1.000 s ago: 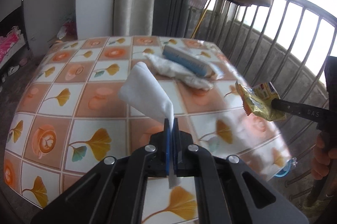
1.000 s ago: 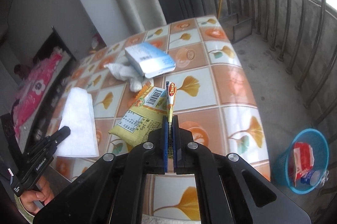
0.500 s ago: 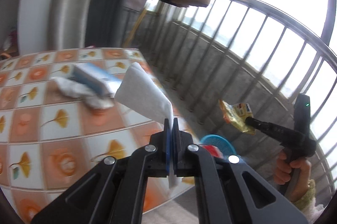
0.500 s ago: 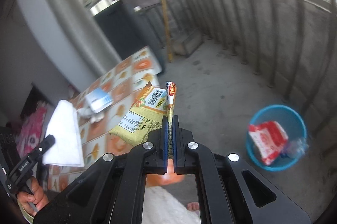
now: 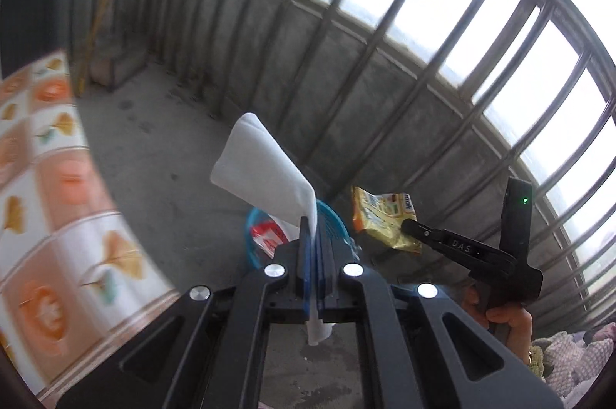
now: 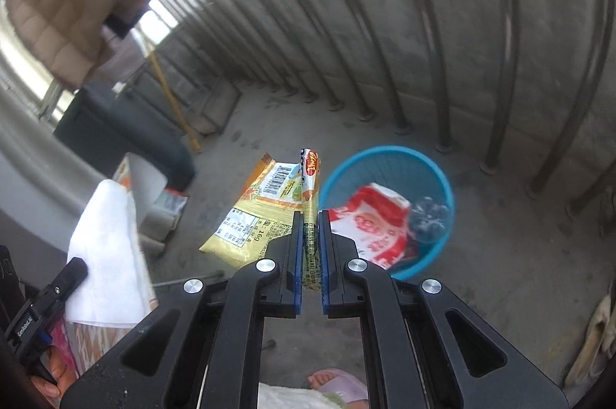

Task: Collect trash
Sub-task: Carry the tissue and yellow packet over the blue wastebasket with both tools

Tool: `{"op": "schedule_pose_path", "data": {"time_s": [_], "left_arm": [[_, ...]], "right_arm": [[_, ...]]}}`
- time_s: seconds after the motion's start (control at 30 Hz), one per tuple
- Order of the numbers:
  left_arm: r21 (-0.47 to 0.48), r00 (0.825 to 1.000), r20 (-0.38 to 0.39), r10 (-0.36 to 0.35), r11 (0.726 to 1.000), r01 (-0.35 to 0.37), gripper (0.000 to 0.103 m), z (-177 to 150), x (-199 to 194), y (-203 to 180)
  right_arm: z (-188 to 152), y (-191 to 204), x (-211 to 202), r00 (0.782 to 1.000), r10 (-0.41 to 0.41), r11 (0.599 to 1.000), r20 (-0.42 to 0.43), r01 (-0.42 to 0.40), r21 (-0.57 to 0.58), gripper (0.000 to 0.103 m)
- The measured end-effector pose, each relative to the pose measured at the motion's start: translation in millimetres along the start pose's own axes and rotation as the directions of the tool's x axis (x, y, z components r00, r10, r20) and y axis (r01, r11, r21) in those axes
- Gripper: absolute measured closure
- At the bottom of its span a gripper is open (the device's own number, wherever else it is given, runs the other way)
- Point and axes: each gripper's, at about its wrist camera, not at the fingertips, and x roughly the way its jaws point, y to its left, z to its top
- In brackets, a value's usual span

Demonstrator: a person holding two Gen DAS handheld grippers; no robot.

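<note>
Left gripper [image 5: 315, 247] pinches white tissue [image 5: 261, 170]; right gripper [image 6: 309, 232] fingers, slightly parted, loosely hold yellow wrapper [image 6: 261, 209]. Centre both over blue basket [image 6: 431, 162] before releasing.

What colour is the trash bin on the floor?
Blue. The bin shows best in the right wrist view, with a red-and-white packet inside.

The white tissue [image 5: 265, 174] and the left gripper [image 5: 316, 239] are hiding most of the blue basket [image 5: 251, 228] in the left wrist view. Motion blur is smearing the table [image 5: 50, 186], and the frame's left edge is cutting it off. The label on the red packet [image 6: 375, 222] is proving too small to read.
</note>
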Motion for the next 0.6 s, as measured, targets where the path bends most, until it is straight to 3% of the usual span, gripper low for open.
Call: {"op": "schedule_pose_path", "data": {"time_s": [0.2,0.4,0.53,0.6], "left_arm": [[0.040,0.989,-0.149,-0.019,0.999,0.025,0.101,16,98,-31],[0.133,0.971,-0.234,0.036,0.991,-0.005,0.100,26,171,-46],[0.127,0.955,-0.279,0.099,0.990,-0.065,0.066,20,203,-37],[0.089,0.961,-0.264,0.081,0.994,-0.059,0.059,20,204,-34]], "right_arm": [[10,-37,35,0.999,-0.042,0.994,-0.034,0.046,0.100,0.093],[21,-59,77,0.995,-0.086,0.982,-0.051,0.094,0.162,0.083],[20,-73,109,0.986,-0.124,0.973,-0.107,0.142,0.181,0.060],[17,-81,119,0.982,-0.135,0.965,-0.130,0.160,0.207,0.053]]}}
